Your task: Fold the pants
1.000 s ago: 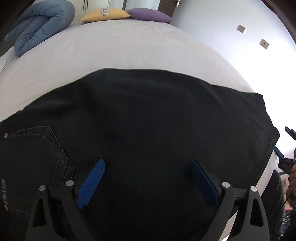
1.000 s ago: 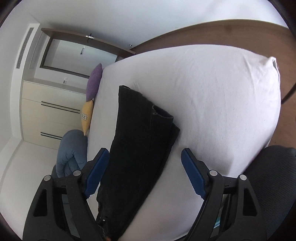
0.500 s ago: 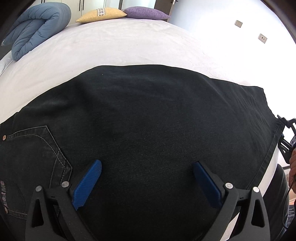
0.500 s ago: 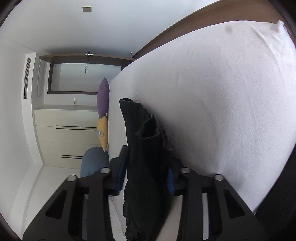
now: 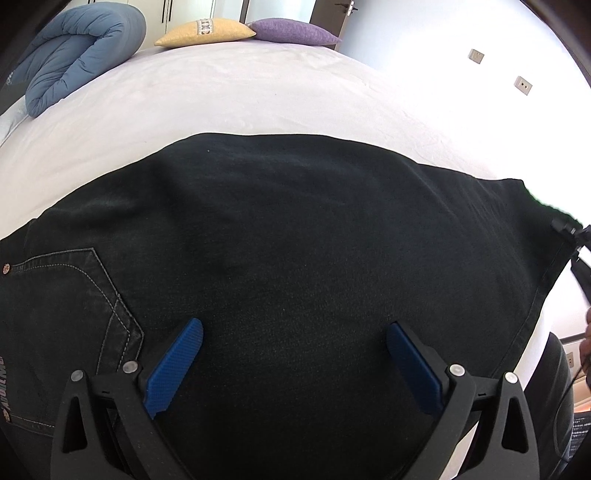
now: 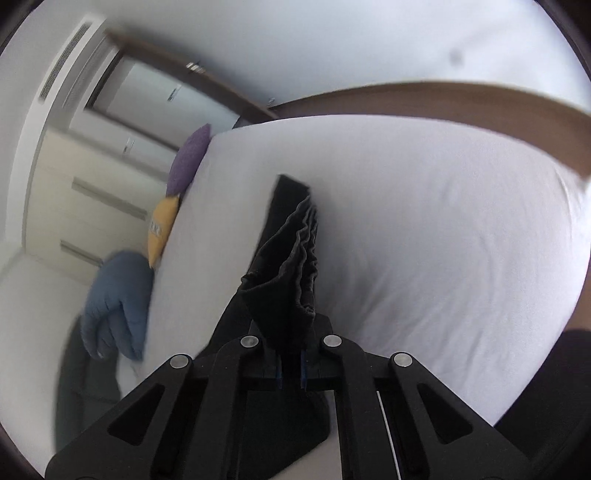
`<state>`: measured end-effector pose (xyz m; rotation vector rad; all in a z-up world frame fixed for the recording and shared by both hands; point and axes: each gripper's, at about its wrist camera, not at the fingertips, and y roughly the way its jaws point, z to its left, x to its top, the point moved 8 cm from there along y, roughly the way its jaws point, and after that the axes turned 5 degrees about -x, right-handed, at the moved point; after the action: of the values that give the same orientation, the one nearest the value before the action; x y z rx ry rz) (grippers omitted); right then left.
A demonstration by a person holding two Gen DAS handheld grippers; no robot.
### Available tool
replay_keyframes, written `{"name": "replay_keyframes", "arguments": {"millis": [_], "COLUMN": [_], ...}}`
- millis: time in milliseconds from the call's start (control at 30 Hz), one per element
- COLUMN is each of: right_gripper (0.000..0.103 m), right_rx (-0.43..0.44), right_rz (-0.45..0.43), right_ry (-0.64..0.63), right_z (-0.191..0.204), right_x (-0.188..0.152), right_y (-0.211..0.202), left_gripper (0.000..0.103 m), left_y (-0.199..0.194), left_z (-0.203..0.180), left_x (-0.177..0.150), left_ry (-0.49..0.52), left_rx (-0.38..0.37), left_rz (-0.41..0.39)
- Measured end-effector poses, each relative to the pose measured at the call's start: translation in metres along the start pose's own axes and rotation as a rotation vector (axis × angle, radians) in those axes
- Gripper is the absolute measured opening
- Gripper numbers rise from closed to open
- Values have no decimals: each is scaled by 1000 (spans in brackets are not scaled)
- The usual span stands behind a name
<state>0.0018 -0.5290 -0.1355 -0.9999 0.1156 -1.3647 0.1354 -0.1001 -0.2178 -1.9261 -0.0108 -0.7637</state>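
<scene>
Black jeans [image 5: 295, 240] lie flat across the white bed [image 5: 240, 96], back pocket at the left, leg hems at the right. My left gripper [image 5: 295, 354] is open, hovering just over the middle of the jeans, holding nothing. My right gripper [image 6: 291, 369] is shut on the jeans' hem end [image 6: 291, 266], which is bunched and lifted off the bed. In the left wrist view the right gripper shows only as a black edge at the hem on the far right.
A rolled blue duvet [image 5: 74, 55], a yellow pillow [image 5: 207, 31] and a purple pillow [image 5: 291, 31] sit at the bed's far end. A wooden headboard [image 6: 443, 96] and wardrobe [image 6: 92, 192] lie beyond. A dark chair [image 5: 550, 406] stands at the bed's right.
My right gripper closed on the hem end of the jeans and lifted it off the bed. My left gripper stayed open and sank slightly closer to the fabric.
</scene>
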Motion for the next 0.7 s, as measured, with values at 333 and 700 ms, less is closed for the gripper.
{"name": "replay_keyframes", "arguments": {"millis": [333, 700], "right_gripper": [4, 4], "right_rx": [-192, -224], "right_rz": [147, 42], "right_ry": [-1020, -1106], "right_z": [156, 175], "right_x": [-198, -220], "right_y": [68, 72], "left_gripper": [100, 102], "left_y": [-31, -6], "left_z": [22, -18], "left_x": [16, 56], "left_ry": [-228, -321], "left_rx": [-173, -367], "left_rz": [-57, 56]}}
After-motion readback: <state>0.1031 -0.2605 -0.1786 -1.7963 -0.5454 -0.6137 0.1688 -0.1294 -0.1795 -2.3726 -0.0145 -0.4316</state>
